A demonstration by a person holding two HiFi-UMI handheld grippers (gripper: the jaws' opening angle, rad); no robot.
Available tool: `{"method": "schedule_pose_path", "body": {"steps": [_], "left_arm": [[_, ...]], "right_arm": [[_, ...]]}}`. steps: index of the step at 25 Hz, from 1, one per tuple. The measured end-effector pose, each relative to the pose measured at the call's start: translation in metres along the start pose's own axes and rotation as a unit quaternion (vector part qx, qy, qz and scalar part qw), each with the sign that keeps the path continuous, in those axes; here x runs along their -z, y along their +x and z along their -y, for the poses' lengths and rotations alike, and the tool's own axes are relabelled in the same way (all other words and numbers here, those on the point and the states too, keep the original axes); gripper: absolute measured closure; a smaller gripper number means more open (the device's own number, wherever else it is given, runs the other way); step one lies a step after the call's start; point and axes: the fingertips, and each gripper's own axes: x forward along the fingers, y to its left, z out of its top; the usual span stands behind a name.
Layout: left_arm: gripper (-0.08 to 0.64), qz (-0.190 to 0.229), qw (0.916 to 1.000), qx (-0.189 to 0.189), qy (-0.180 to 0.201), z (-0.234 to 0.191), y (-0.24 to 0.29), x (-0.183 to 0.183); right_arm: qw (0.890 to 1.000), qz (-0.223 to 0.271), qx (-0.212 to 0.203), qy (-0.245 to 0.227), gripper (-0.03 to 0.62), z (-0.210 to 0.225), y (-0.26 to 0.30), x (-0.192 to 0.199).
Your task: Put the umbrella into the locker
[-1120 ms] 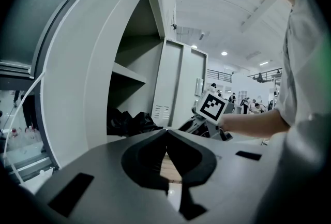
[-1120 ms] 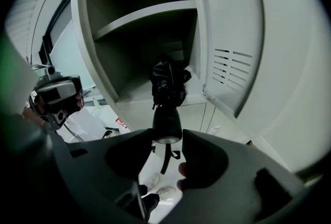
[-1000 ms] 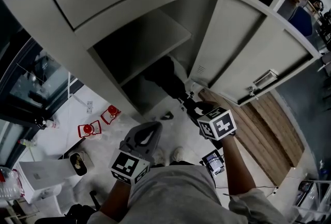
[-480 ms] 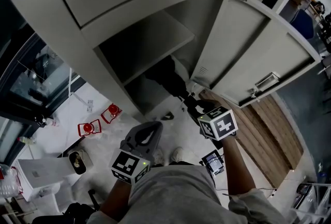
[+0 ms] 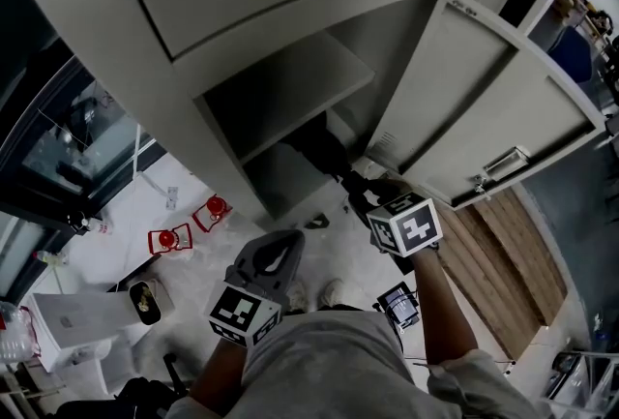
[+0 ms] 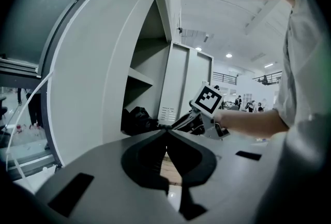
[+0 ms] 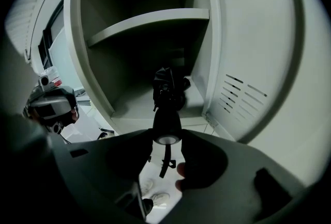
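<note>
The grey locker (image 5: 290, 83) stands open, its door (image 5: 484, 98) swung out to the right. A folded black umbrella (image 5: 319, 148) lies with its tip end in the lower compartment, under the shelf (image 7: 150, 18). My right gripper (image 5: 356, 190) is shut on the umbrella's handle (image 7: 166, 123), and the handle's strap (image 7: 165, 158) hangs below it. The canopy (image 7: 168, 88) rests on the compartment floor. My left gripper (image 5: 280, 241) hangs lower left, away from the locker, jaws shut and empty; its fingertips (image 6: 166, 130) meet.
Two red lantern-like objects (image 5: 169, 238) (image 5: 213, 209) stand on the white floor at left, with a white box (image 5: 73, 320) further left. A wooden floor panel (image 5: 503, 253) lies under the open door. A glass wall (image 5: 58, 146) flanks the locker's left side.
My right gripper has risen a little toward the locker opening with the umbrella in it. The left gripper has stayed put.
</note>
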Motion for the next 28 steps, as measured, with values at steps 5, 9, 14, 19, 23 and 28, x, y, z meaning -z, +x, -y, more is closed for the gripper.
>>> {"method": "schedule_pose_path", "body": {"steps": [5, 9, 14, 19, 23, 28], "left_arm": [[0.545, 0.002, 0.9999, -0.011, -0.003, -0.009, -0.004, 0.000], [0.545, 0.001, 0.9999, -0.016, -0.003, -0.011, -0.005, 0.001], [0.545, 0.001, 0.9997, -0.024, -0.004, -0.016, -0.008, 0.002], [0.545, 0.002, 0.9995, -0.028, -0.011, -0.017, -0.009, 0.003], [0.545, -0.001, 0.9994, -0.032, -0.010, -0.017, -0.010, 0.003], [0.545, -0.002, 0.9993, -0.036, -0.004, -0.019, -0.013, 0.004]], "right_arm": [[1.000, 0.005, -0.002, -0.007, 0.406, 0.001, 0.009, -0.015], [1.000, 0.003, -0.002, -0.009, 0.406, 0.003, 0.017, -0.023], [1.000, 0.000, -0.001, -0.011, 0.405, 0.004, 0.029, -0.028], [1.000, 0.000, -0.001, -0.014, 0.405, 0.005, 0.039, -0.034], [1.000, -0.003, -0.002, -0.017, 0.405, 0.005, 0.044, -0.039], [1.000, 0.002, -0.018, -0.018, 0.406, 0.005, 0.061, -0.037]]}}
